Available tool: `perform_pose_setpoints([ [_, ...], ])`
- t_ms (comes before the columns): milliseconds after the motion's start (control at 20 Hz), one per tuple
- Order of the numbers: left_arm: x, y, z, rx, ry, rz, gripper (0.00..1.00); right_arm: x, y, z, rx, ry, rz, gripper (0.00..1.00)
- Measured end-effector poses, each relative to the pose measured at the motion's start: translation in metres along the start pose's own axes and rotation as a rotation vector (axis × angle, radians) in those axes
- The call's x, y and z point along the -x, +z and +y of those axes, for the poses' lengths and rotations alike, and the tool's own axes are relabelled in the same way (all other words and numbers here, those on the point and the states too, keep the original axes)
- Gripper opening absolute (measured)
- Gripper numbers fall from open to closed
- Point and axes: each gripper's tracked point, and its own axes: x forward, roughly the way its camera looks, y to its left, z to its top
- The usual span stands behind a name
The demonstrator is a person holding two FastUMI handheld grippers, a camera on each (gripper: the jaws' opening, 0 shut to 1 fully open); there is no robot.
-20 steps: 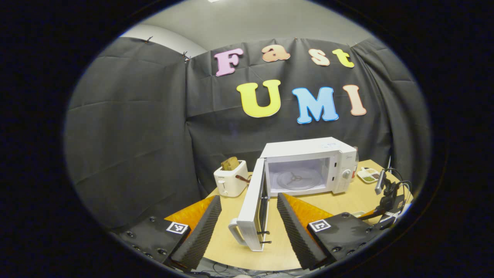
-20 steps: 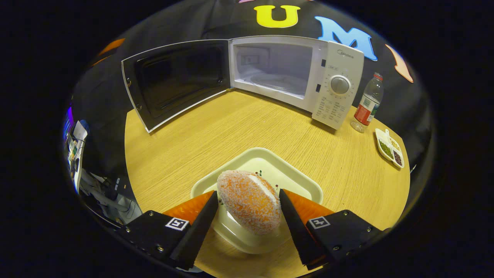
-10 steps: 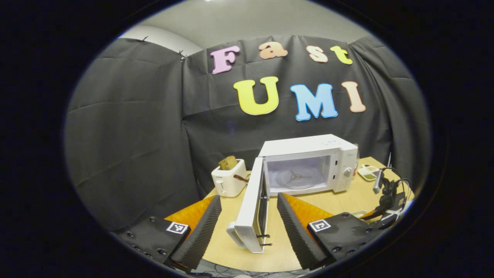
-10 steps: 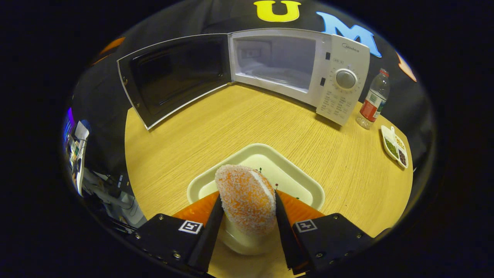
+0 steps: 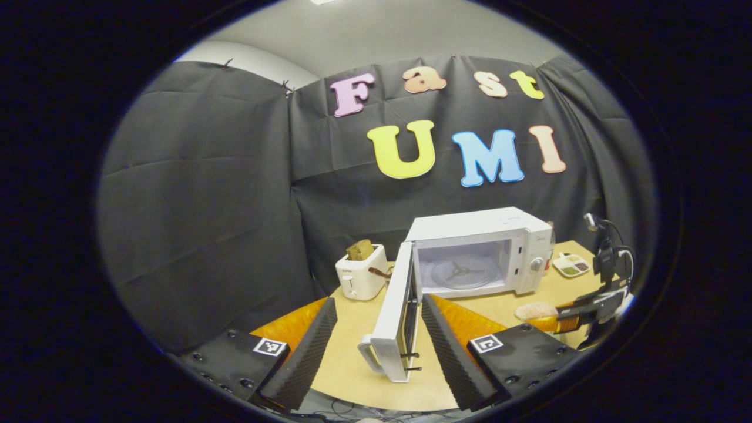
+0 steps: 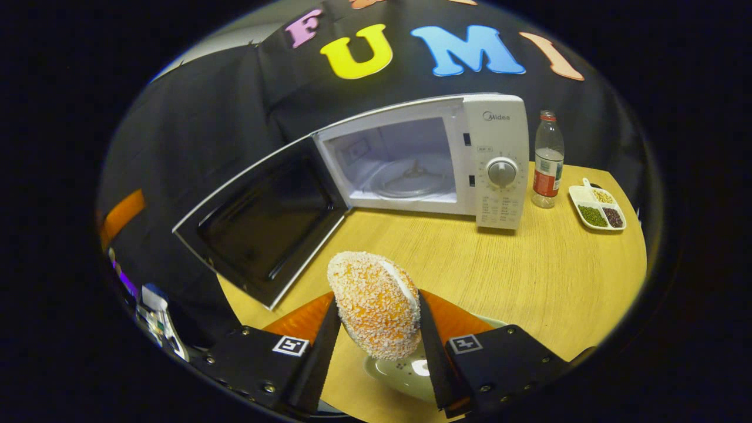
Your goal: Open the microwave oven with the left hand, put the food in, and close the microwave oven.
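The white microwave (image 6: 496, 135) (image 5: 476, 226) stands at the back of the wooden table with its door (image 6: 264, 217) (image 5: 396, 320) swung wide open; the glass turntable (image 6: 411, 182) inside is bare. My right gripper (image 6: 376, 329) is shut on an orange crumb-coated bun (image 6: 376, 308), lifted above a pale square plate (image 6: 405, 373). In the left gripper view the bun (image 5: 536, 310) and the right gripper (image 5: 578, 317) hang at the far right. My left gripper (image 5: 376, 346) is open, its fingers either side of the door's free edge and handle (image 5: 369, 352), apart from it.
A white toaster (image 5: 359, 273) with bread in it stands left of the microwave. A water bottle (image 6: 547, 161) and a small divided dish (image 6: 598, 205) of beans sit to its right. The wooden table (image 6: 529, 282) lies bare in front of the oven.
The right gripper closed on the bun, then lifted it off the plate and tilted up toward the microwave. The left gripper stayed open and shifted slightly.
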Motion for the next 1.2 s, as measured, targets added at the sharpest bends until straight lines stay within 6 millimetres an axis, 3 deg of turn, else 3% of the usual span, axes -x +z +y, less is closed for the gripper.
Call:
perform_pose_setpoints([
  [350,-0.033,0.013,-0.008,-0.054,-0.140,-0.036,1.00,-0.100,0.085,0.021,-0.327,-0.078,-0.220,0.71],
  [550,-0.053,0.011,-0.004,-0.027,-0.194,-0.034,1.00,-0.157,0.123,0.013,-0.480,-0.144,-0.325,0.71],
  [650,-0.061,0.007,0.000,-0.019,-0.209,-0.024,1.00,-0.177,0.136,-0.001,-0.530,-0.197,-0.373,0.71],
  [950,-0.085,-0.006,0.014,-0.060,-0.219,0.002,0.99,-0.217,0.153,-0.035,-0.581,-0.376,-0.477,0.71],
  [1100,-0.091,-0.004,0.015,-0.079,-0.224,-0.020,1.00,-0.232,0.151,-0.041,-0.585,-0.432,-0.506,0.72],
  [1200,-0.092,-0.005,0.014,-0.068,-0.236,-0.015,0.94,-0.246,0.149,-0.042,-0.628,-0.434,-0.484,0.76],
])
